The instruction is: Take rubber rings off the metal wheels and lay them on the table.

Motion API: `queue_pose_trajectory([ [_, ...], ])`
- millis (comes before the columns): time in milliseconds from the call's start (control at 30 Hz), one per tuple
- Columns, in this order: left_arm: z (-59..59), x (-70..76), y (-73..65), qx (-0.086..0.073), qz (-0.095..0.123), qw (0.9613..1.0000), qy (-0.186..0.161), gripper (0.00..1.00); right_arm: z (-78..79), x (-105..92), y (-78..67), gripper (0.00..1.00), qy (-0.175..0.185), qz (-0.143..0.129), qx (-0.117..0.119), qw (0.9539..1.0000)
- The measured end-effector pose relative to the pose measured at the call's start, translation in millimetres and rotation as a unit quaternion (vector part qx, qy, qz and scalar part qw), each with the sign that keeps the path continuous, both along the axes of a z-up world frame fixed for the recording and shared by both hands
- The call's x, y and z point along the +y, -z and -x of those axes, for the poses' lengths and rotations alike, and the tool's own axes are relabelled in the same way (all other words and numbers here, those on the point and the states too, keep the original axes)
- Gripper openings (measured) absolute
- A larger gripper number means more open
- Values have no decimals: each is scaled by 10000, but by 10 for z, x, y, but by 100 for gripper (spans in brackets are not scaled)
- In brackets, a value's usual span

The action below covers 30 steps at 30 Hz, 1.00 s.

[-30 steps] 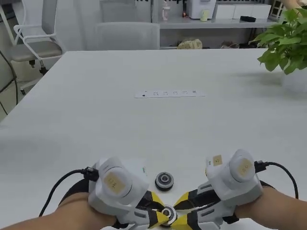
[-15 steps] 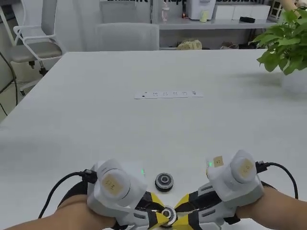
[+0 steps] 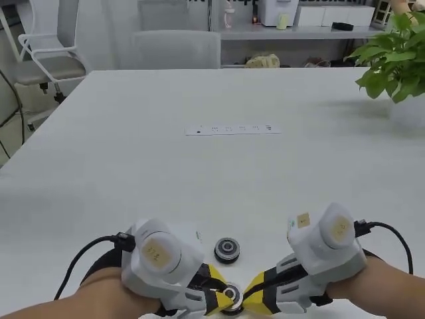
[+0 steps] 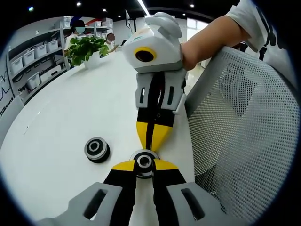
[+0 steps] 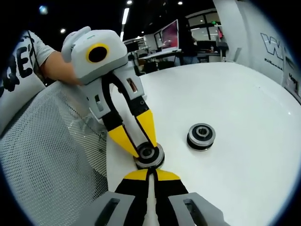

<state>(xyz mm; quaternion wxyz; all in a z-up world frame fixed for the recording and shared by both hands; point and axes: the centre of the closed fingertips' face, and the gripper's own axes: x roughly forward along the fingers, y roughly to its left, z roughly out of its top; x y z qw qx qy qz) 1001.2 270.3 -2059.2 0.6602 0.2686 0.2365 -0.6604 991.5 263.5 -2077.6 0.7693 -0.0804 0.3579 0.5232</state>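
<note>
At the near edge of the desk [image 3: 199, 179], I am clamping the left gripper [image 4: 144, 165] on a metal wheel [image 4: 144, 161], one jaw on either side, to brace it against a pull; the right gripper [image 5: 150, 175] is meeting it from the opposite side, jaws pressed together at the rubber ring [image 5: 160, 156], though whether they are nipping the rubber I cannot tell; peeling that ring off is looking like the step in hand; a second wheel [image 3: 227, 250], ring on, is lying just beyond, towards the desk's middle.
</note>
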Motion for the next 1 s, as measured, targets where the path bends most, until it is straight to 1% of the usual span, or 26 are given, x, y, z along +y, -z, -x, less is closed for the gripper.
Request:
queue_pose_trajectory([
  [67, 2, 0, -1, 0, 3, 10000, 0, 7, -8, -10, 0, 0, 101, -46, 117, 9999],
  [100, 2, 1, -1, 0, 3, 10000, 0, 7, -9, -14, 0, 0, 180, -94, 216, 9996],
  [200, 4, 3, -1, -3, 5, 10000, -5, 7, -20, -29, -6, 0, 320, -203, 371, 9986],
  [300, 4, 3, -2, -3, 2, 10000, -12, 7, -58, -54, -31, 0, 504, -324, 442, 9972],
  [333, 3, 3, -3, -1, 2, 10000, -16, 7, -98, -52, -70, 0, 692, -505, 503, 9951],
  [367, 3, 2, -3, 2, 2, 10000, -22, 7, -113, -65, -86, 0, 790, -581, 563, 9936],
  [400, 3, 0, -2, 11, 4, 10000, -37, 7, -121, -51, -115, 0, 842, -726, 637, 9918],
  [433, 1, -1, -1, 35, -4, 10000, -67, 7, -112, -57, -115, 0, 884, -761, 724, 9905],
  [467, -1, -3, -1, 42, -8, 10000, -73, 7, -110, -65, -99, 0, 845, -694, 679, 9917],
  [533, 4, -8, -4, 32, -1, 10000, -67, 7, -103, -56, -101, 0, 854, -701, 691, 9915],
  [700, 2, -14, -5, 10, -1, 9999, -101, 7, -113, -63, -127, 0, 1002, -889, 855, 9873],
  [733, 4, -16, -5, 10, 1, 9999, -108, 7, -106, -52, -144, 0, 1033, -960, 910, 9858],
  [800, 3, -20, -4, 8, -7, 9999, -124, 7, -101, -50, -146, 0, 1053, -962, 922, 9855],
  [900, 3, -19, -3, 16, -14, 9999, -154, 7, -99, -46, -157, 0, 1108, -1032, 1001, 9834],
  [1000, 4, -16, -2, 24, -23, 9999, -169, 7, -90, -32, -164, 0, 1116, -1061, 1031, 9827],
])
